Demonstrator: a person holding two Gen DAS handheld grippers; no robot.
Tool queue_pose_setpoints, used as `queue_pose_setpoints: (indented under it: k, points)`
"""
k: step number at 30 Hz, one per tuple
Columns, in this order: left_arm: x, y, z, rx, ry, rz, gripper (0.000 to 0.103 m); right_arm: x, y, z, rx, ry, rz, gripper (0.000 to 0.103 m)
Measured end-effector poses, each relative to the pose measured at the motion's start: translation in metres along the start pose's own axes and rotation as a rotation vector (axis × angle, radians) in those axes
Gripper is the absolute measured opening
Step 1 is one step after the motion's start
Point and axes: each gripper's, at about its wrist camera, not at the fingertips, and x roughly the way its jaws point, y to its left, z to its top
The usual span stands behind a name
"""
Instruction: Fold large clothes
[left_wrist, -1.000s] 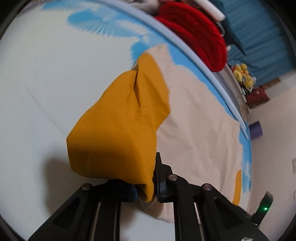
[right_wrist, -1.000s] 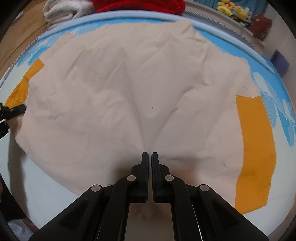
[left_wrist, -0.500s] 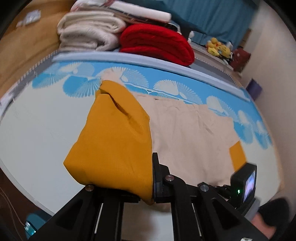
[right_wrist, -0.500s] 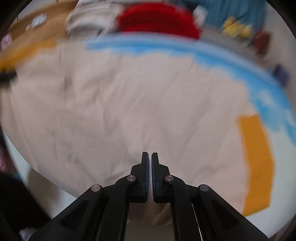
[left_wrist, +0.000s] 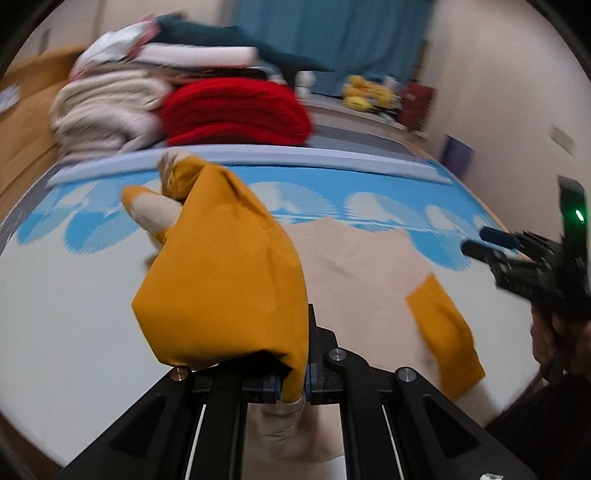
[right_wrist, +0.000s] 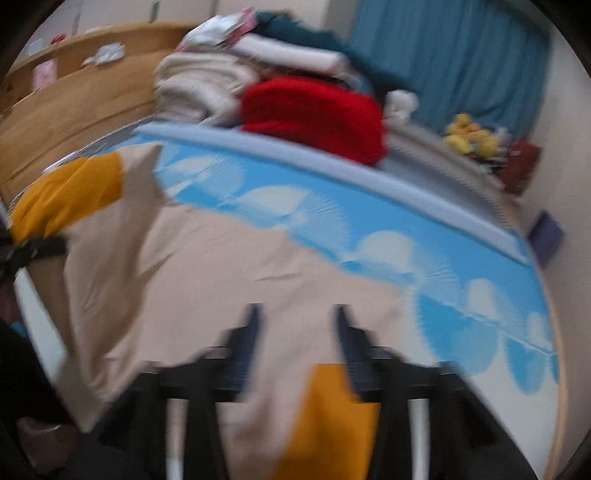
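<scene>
A large beige garment (left_wrist: 354, 266) with mustard-yellow sleeves lies on a bed (left_wrist: 55, 314). My left gripper (left_wrist: 293, 380) is shut on one yellow sleeve (left_wrist: 229, 280), which bunches up over its fingers. My right gripper (right_wrist: 295, 325) is open above the beige cloth (right_wrist: 207, 266), with the other yellow sleeve (right_wrist: 328, 413) below it. The right gripper also shows at the right edge of the left wrist view (left_wrist: 487, 240). The left gripper with its sleeve shows at the left edge of the right wrist view (right_wrist: 62, 192). Both views are blurred.
The bed cover has a blue and white fan pattern (right_wrist: 369, 236). Folded red (left_wrist: 236, 110) and cream (left_wrist: 107, 103) blankets are stacked at the far side. A wooden headboard (right_wrist: 70, 99) is at the left, a teal curtain (left_wrist: 332, 33) behind, yellow plush toys (right_wrist: 469, 136) at the far right.
My right gripper has opened and let go of the beige cloth. Both grippers have tilted up, so the far blankets and curtain show. The left gripper still holds the yellow sleeve.
</scene>
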Motion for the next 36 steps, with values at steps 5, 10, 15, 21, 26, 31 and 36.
queue_pose_setpoints:
  k: [5, 10, 15, 21, 26, 31, 36]
  points:
    - [0.035, -0.063, -0.004, 0.108, 0.064, -0.099, 0.006, 0.007, -0.060, -0.020, 0.204, 0.076, -0.032, 0.054]
    - [0.078, -0.108, -0.018, 0.176, 0.198, -0.183, 0.006, -0.014, -0.089, -0.029, 0.265, 0.036, -0.023, 0.054]
    - [0.118, -0.124, -0.031, 0.144, 0.330, -0.195, 0.013, -0.020, -0.099, -0.033, 0.286, 0.044, -0.007, 0.054]
    - [0.107, -0.107, -0.024, 0.060, 0.360, -0.278, 0.039, -0.017, -0.096, -0.036, 0.318, 0.068, 0.041, 0.054]
    - [0.068, -0.079, -0.007, -0.004, 0.254, -0.357, 0.049, -0.012, -0.074, -0.027, 0.270, 0.058, 0.114, 0.057]
    - [0.062, -0.025, 0.001, -0.137, 0.181, -0.180, 0.049, 0.004, -0.048, -0.020, 0.285, 0.086, 0.212, 0.068]
    - [0.070, 0.018, -0.005, -0.266, 0.221, -0.054, 0.048, 0.049, -0.017, -0.026, 0.309, 0.275, 0.370, 0.072]
